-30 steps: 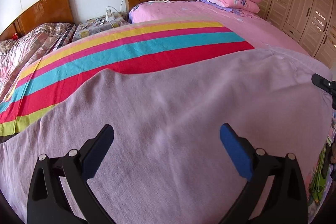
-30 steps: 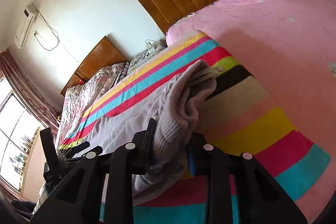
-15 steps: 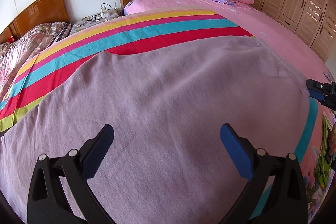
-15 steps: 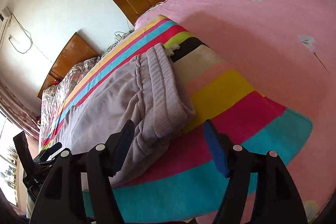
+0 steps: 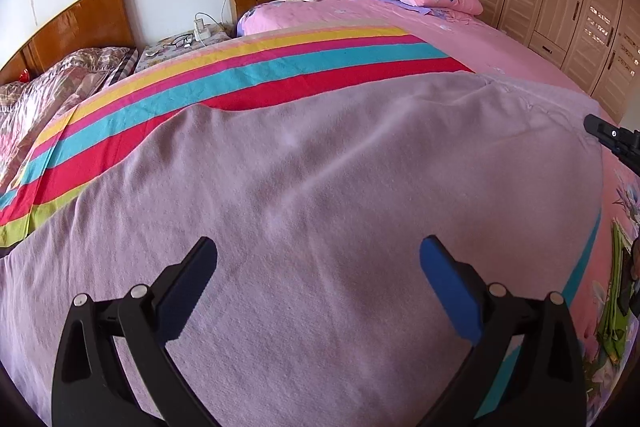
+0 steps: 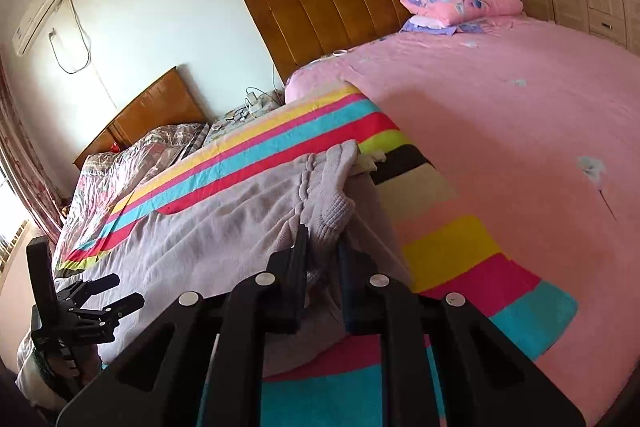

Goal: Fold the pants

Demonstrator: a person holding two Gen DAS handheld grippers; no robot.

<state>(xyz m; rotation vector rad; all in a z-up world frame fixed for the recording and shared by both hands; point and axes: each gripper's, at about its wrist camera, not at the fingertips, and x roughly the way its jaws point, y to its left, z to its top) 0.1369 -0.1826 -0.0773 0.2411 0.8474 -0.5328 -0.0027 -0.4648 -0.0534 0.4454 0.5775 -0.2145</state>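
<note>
Starting a fold: right gripper (image 6: 322, 255) clenched on pants (image 6: 224, 227) waistband, left gripper (image 5: 318, 259) released above fabric; next, probably lifting waistband over.

The pants (image 5: 320, 195) are a pale lilac-grey, soft, fleecy knit. In the left wrist view they spread flat and wide across the middle and lower frame, smooth apart from faint creases, their upper edge running from lower left up to the right. In the right wrist view they fill the centre and left, and the ribbed waistband (image 6: 332, 187) sits at centre frame, bunched and lifted into a ridge, with a small white tag showing at its upper end.
</note>
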